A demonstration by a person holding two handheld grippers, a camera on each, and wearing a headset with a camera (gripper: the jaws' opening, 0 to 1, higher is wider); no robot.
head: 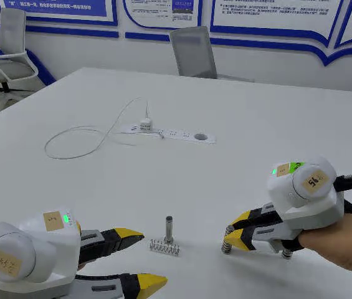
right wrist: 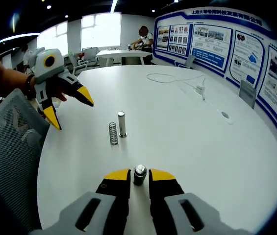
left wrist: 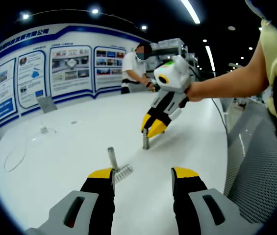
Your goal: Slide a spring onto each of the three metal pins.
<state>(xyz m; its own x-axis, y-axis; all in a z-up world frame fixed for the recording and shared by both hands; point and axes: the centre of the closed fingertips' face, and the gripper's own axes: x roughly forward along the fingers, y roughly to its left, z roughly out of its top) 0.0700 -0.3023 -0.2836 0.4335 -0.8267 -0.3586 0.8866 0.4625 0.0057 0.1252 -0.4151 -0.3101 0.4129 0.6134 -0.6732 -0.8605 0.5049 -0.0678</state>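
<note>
A bare metal pin (head: pixel 169 228) stands upright on the white table (head: pixel 238 124), and a loose spring (head: pixel 164 247) lies flat just in front of it. My right gripper (head: pixel 236 234) is shut on the top of a second upright pin (head: pixel 227 244) that has a spring around it. This pin's head (right wrist: pixel 139 172) sits between the jaws. Another spring-wrapped pin (head: pixel 286 253) stands under that gripper's body. My left gripper (head: pixel 139 259) is open and empty, a little left of the loose spring (left wrist: pixel 122 173) and bare pin (left wrist: pixel 112 157).
A white power strip (head: pixel 169 132) with a looped cable (head: pixel 76 132) lies mid-table. Office chairs (head: pixel 191 53) stand at the far edge, and a mesh chair (left wrist: pixel 261 161) is close by me. A person (left wrist: pixel 136 68) stands at a far table.
</note>
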